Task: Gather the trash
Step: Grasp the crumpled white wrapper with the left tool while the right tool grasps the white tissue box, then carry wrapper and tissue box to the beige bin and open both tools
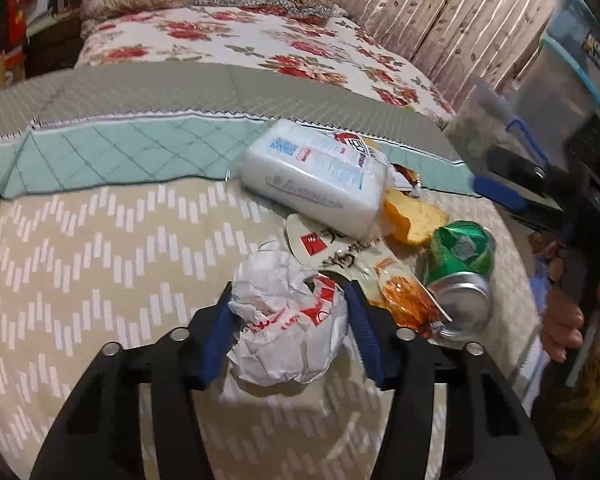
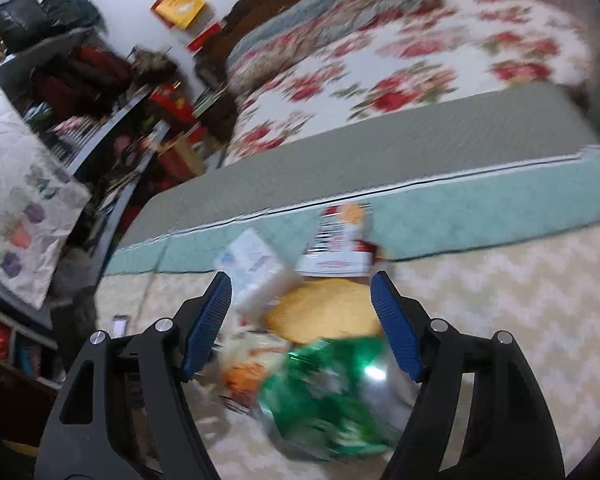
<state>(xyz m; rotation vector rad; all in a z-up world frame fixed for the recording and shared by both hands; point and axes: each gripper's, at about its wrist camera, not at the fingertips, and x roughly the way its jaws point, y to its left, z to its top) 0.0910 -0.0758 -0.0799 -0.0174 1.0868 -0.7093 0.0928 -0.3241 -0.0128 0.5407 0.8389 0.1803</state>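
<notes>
Blue pads of the left gripper [image 1: 288, 304] pinch a crumpled white paper wrapper with red print [image 1: 286, 320] over the beige chevron bedspread [image 1: 100, 248]. Just right of it lie an orange snack packet [image 1: 396, 292] and a crushed green can [image 1: 460, 272]; a white tissue pack [image 1: 316, 176] sits farther back beside a yellow wrapper [image 1: 414, 220]. The right gripper [image 2: 302, 308] is spread wide, its jaws on either side of the blurred can [image 2: 332, 396], not touching it.
</notes>
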